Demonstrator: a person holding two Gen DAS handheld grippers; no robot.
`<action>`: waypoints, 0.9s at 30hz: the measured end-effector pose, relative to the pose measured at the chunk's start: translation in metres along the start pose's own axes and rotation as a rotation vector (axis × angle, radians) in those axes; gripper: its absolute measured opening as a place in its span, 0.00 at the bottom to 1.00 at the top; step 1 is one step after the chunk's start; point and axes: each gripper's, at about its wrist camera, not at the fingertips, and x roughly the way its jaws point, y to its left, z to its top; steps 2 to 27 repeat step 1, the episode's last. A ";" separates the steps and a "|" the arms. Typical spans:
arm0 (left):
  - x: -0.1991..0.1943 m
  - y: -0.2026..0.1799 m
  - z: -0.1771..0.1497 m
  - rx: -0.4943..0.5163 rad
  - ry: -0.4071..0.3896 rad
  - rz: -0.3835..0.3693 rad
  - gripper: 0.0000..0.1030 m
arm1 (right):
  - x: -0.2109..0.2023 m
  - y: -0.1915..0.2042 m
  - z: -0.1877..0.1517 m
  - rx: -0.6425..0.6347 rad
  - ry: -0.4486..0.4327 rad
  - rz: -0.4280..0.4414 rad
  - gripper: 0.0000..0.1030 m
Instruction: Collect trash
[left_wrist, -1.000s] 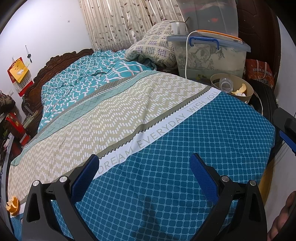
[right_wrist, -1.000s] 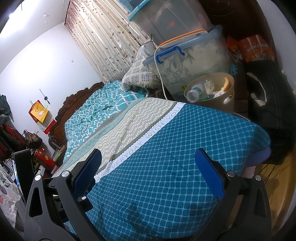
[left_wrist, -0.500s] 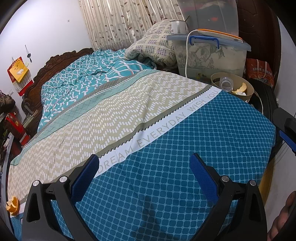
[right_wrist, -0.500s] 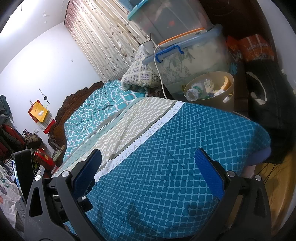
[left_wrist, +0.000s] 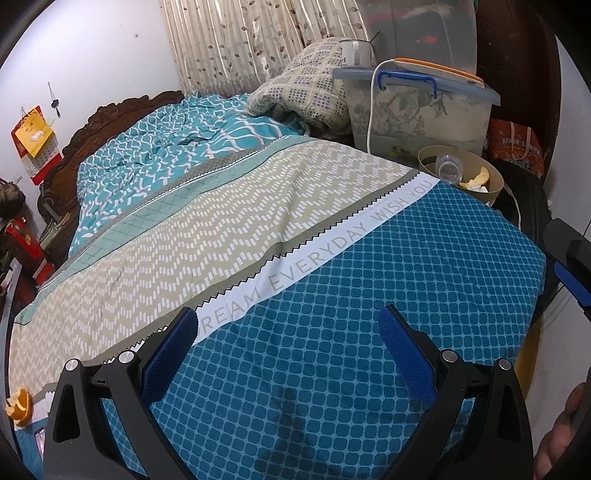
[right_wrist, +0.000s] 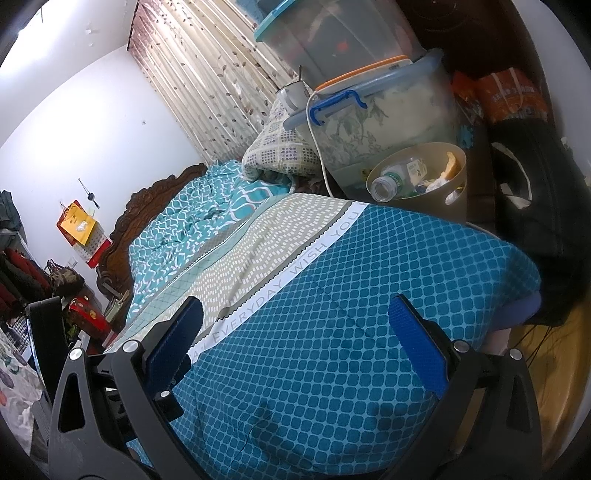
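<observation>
Count: one bin (right_wrist: 424, 192), one bottle (right_wrist: 397, 177) inside; two storage boxes (right_wrist: 388, 122); one orange peel (left_wrist: 19, 406) on bed.

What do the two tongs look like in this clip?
Both match: the left tongs and right tongs have black plastic frames with triangular cut-outs, silver screw heads, and two flat fingers faced with textured blue pads. No cables or markings show.

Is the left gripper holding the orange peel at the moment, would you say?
No, the orange peel lies on the bed's edge, apart from the open, empty left gripper.
</observation>
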 end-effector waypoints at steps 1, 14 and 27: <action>0.000 0.000 0.001 0.000 0.000 -0.001 0.92 | 0.000 0.000 0.000 0.000 0.001 0.000 0.97; 0.000 0.000 0.001 0.000 0.000 -0.001 0.92 | 0.000 0.000 0.000 0.000 0.001 0.000 0.97; 0.000 0.000 0.001 0.000 0.000 -0.001 0.92 | 0.000 0.000 0.000 0.000 0.001 0.000 0.97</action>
